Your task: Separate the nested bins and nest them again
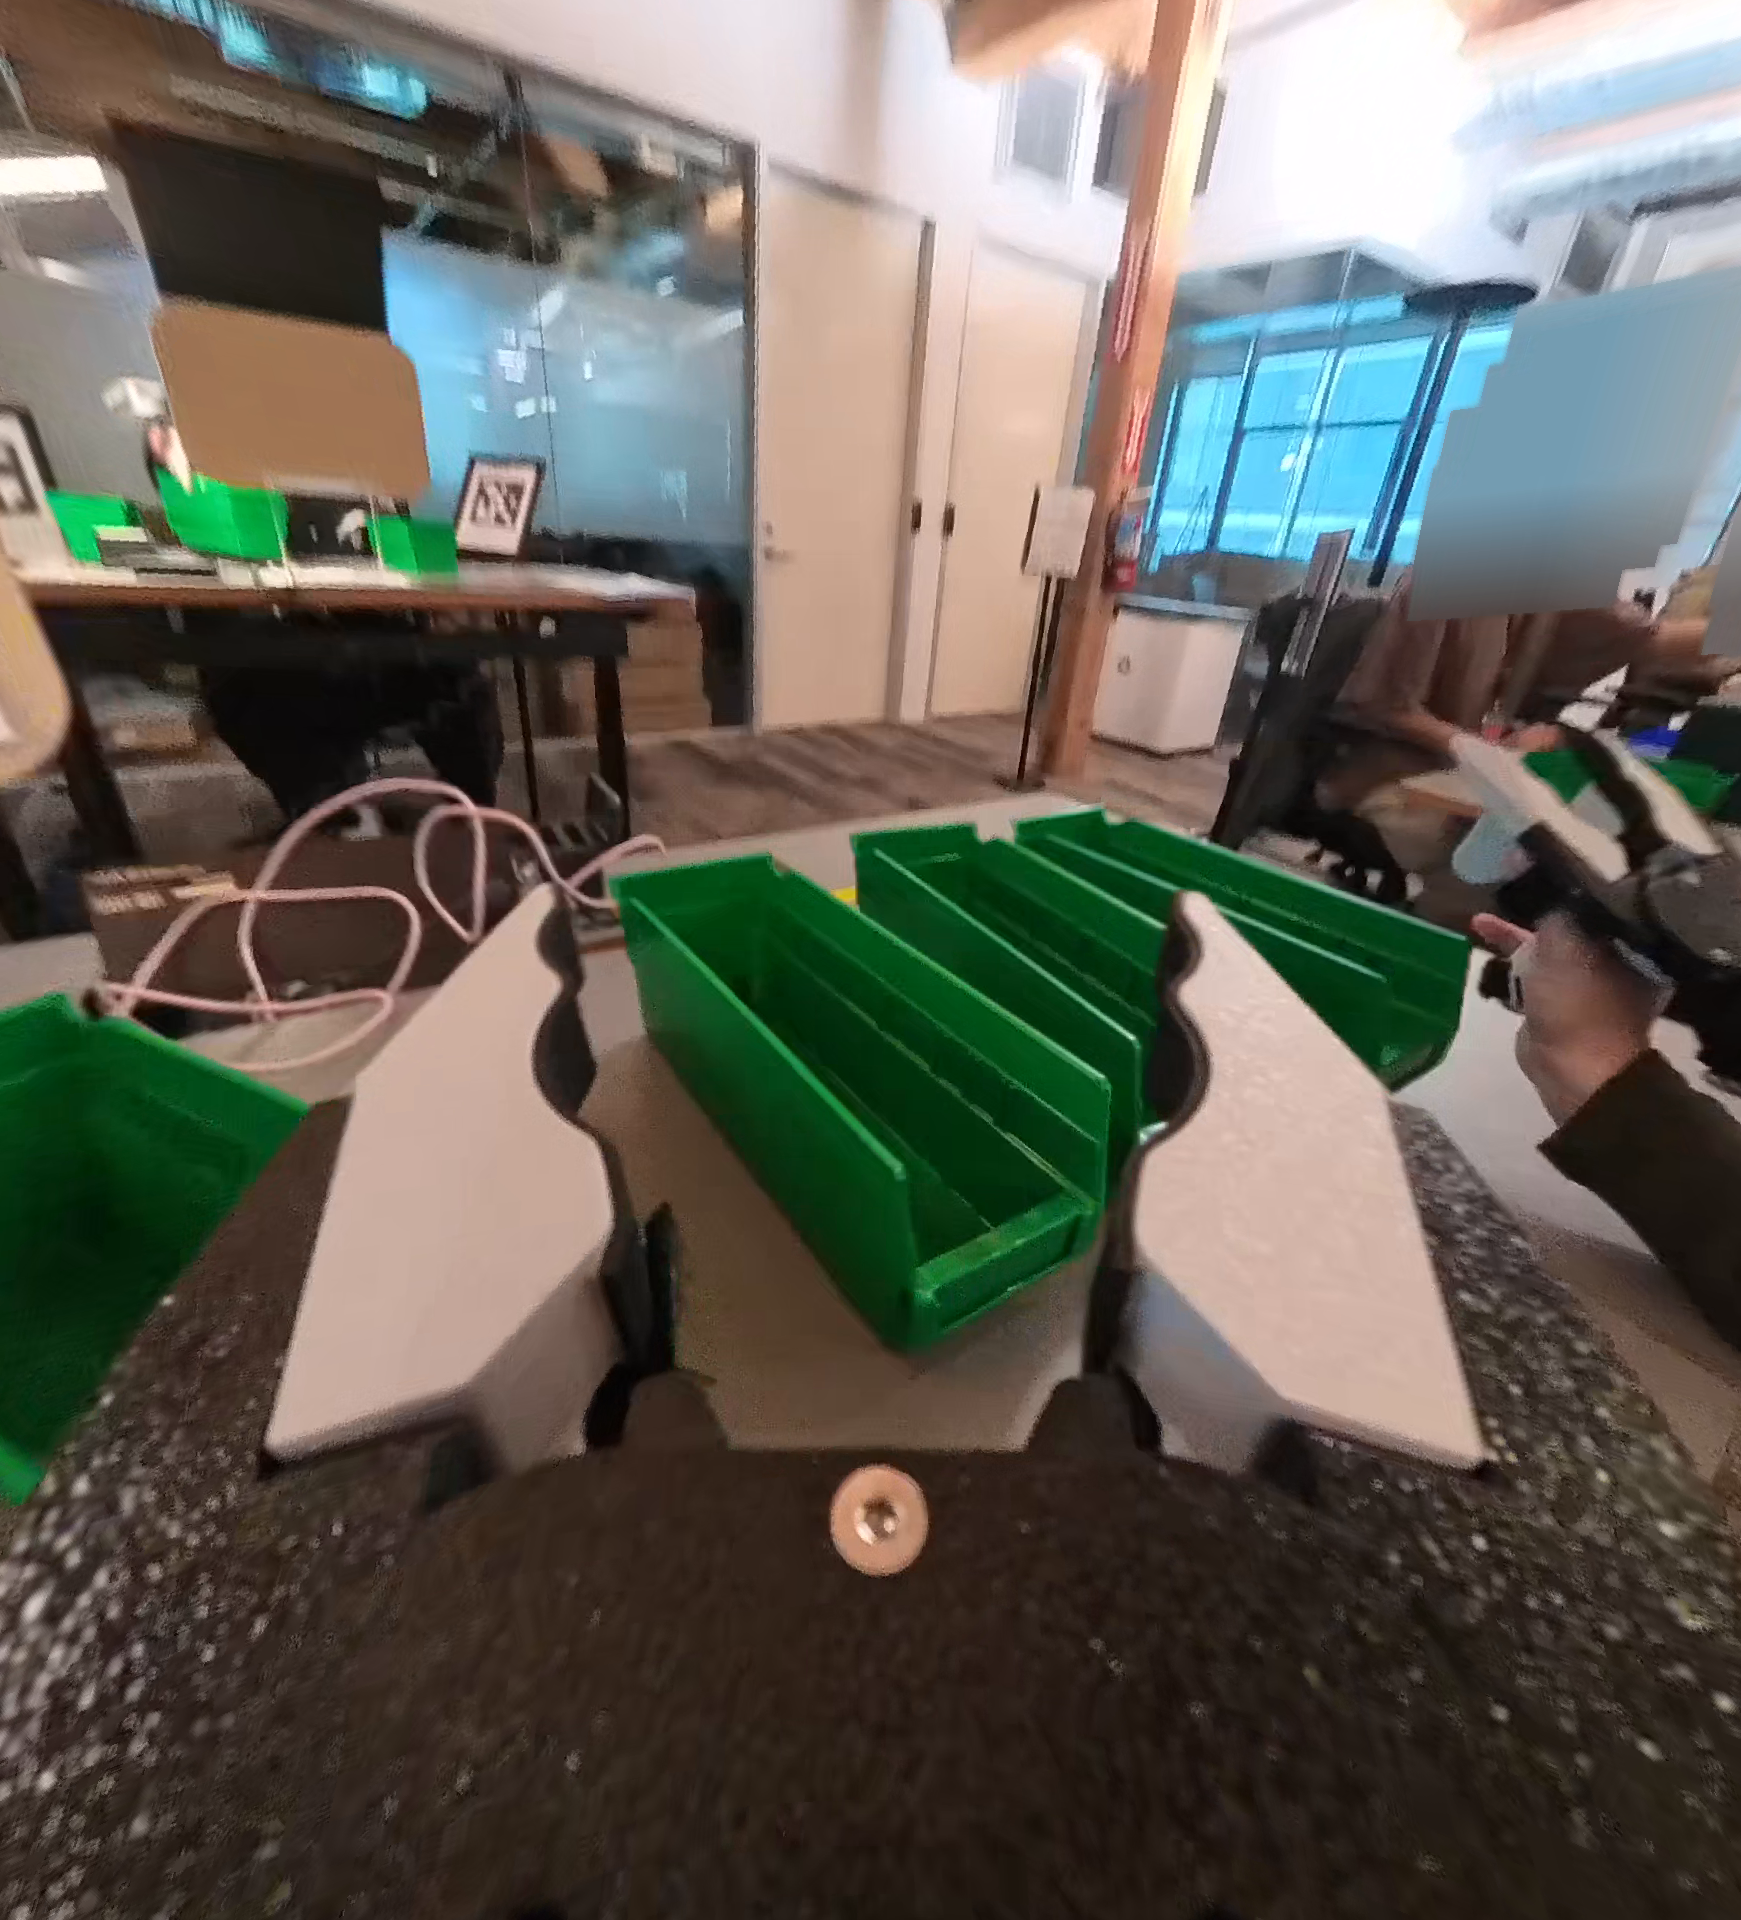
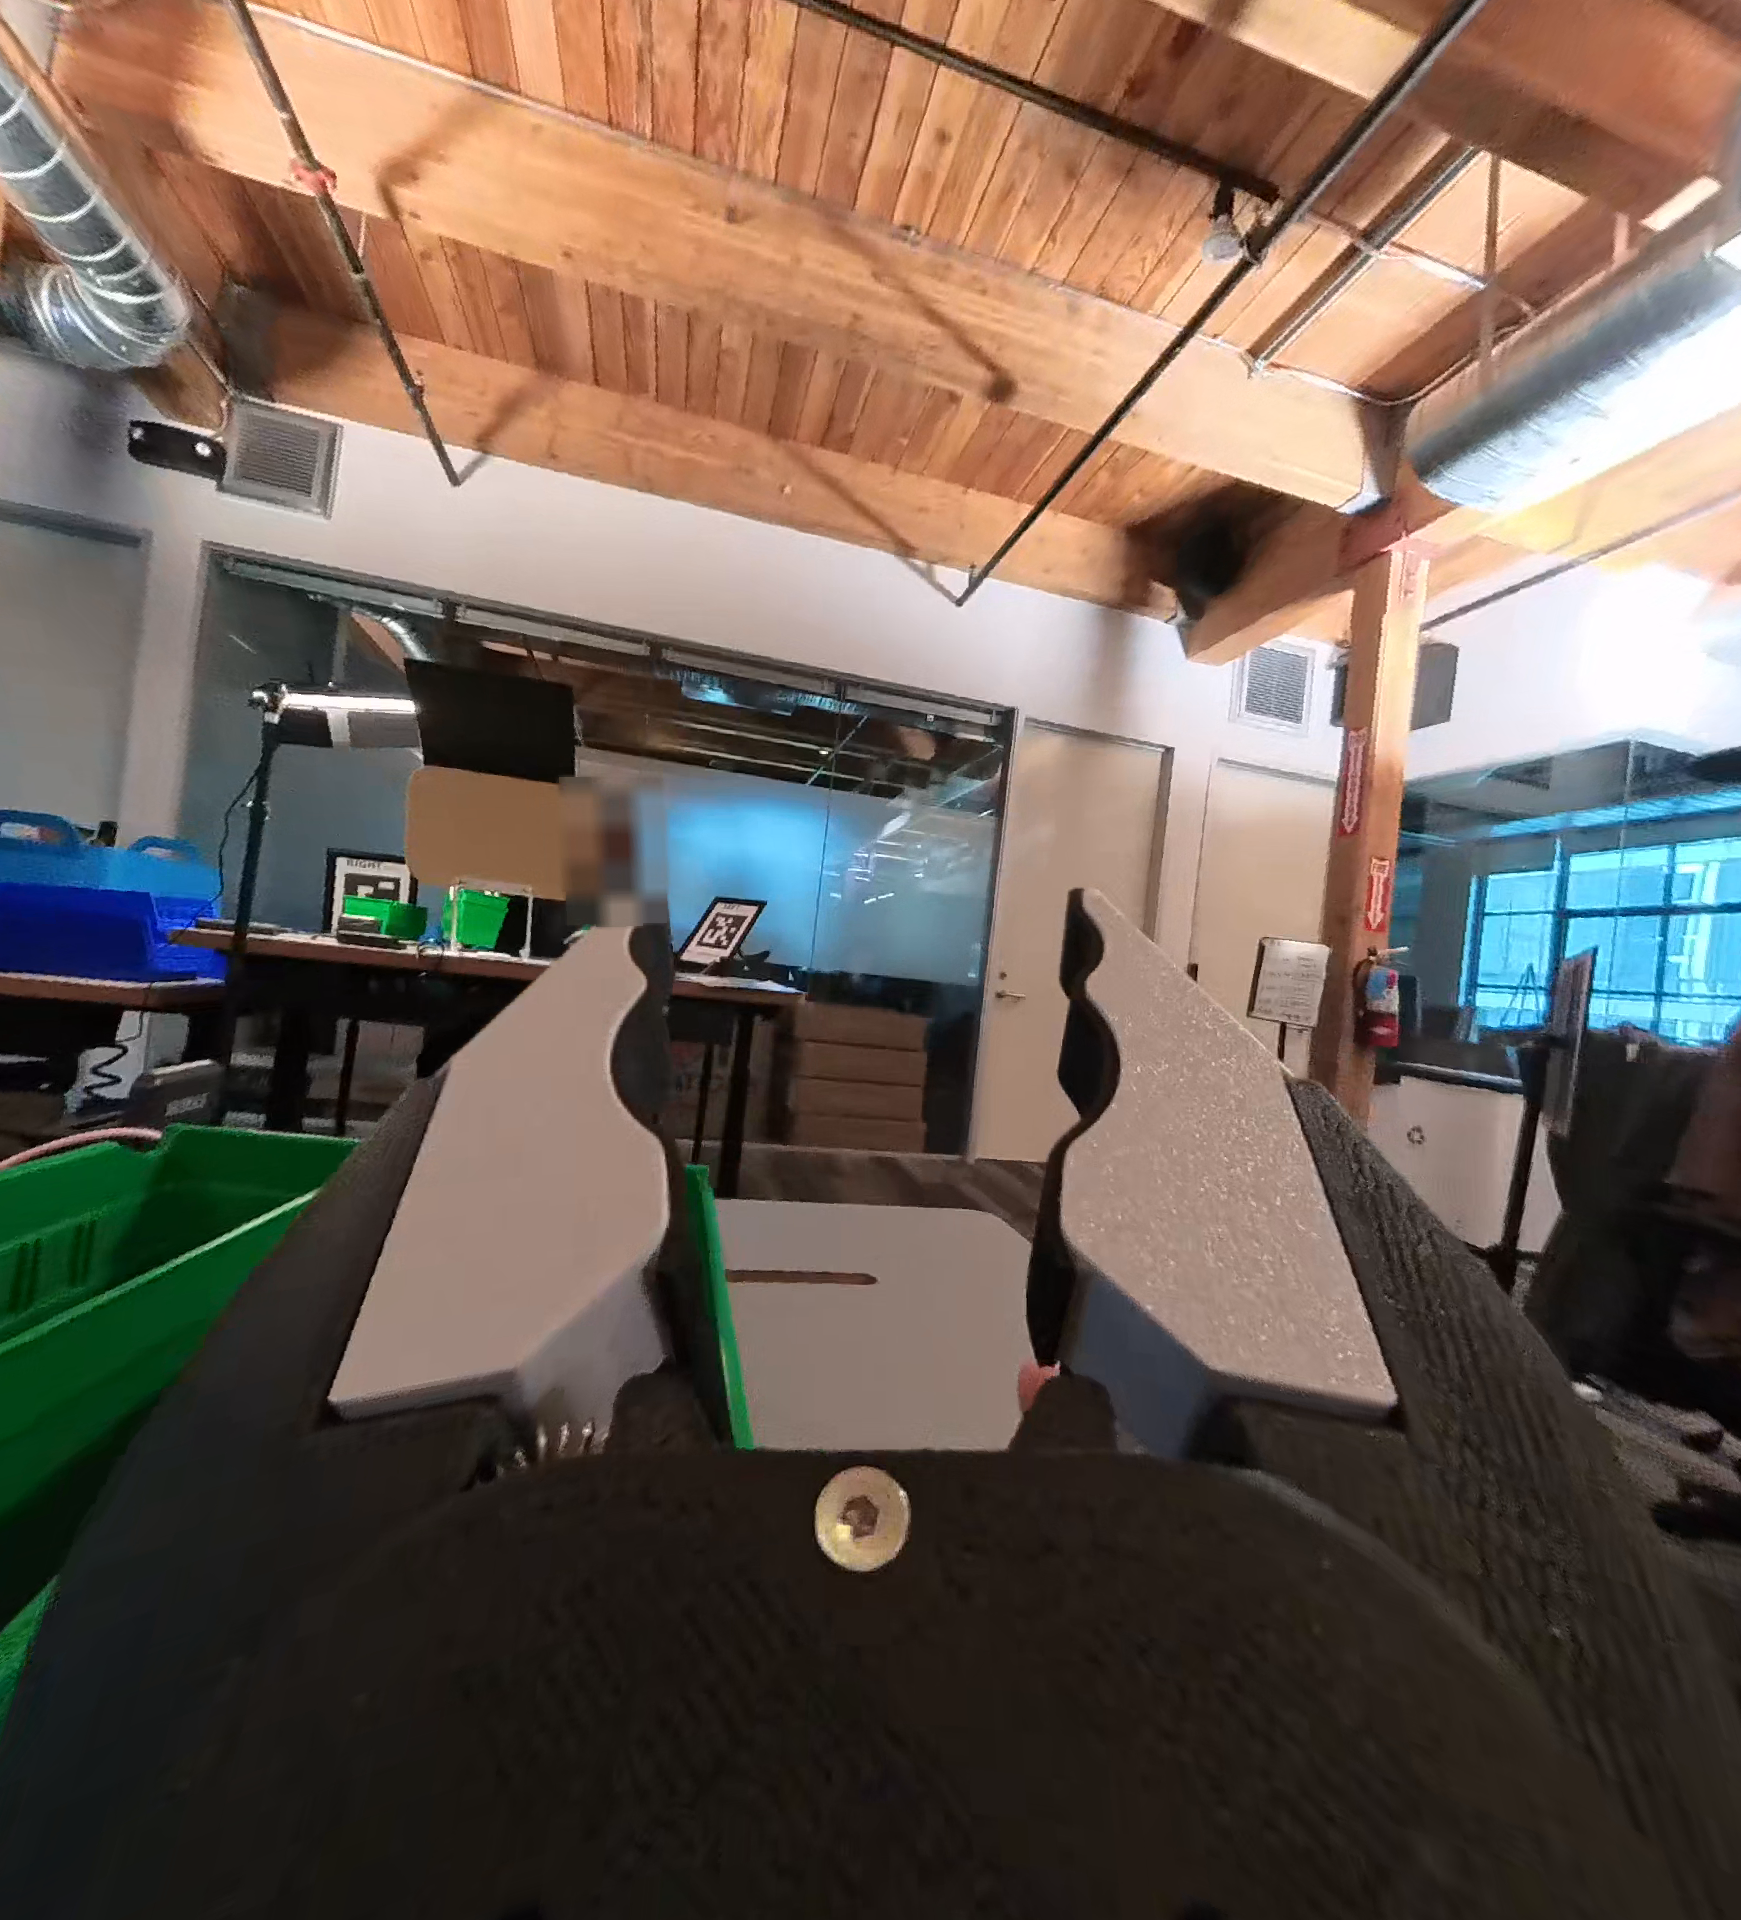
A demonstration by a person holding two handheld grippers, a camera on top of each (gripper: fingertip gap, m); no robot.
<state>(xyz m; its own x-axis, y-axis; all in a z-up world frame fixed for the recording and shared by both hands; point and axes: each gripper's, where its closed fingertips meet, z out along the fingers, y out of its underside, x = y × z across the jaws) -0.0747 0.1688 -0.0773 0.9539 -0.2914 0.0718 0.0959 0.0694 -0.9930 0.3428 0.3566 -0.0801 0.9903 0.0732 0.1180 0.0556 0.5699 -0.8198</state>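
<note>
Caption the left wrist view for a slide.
Open left gripper faces three long green plastic bins side by side on the grey table; right gripper held aside.

The left gripper [image 1: 871,925] hung with its jaws spread above a long green bin [image 1: 845,1112] on the grey table [image 1: 949,1382]. Two more green bins [image 1: 1011,935] lay side by side beyond, another green bin [image 1: 45,1184] at left. The right gripper [image 1: 1531,821] hovered at far right.
</note>
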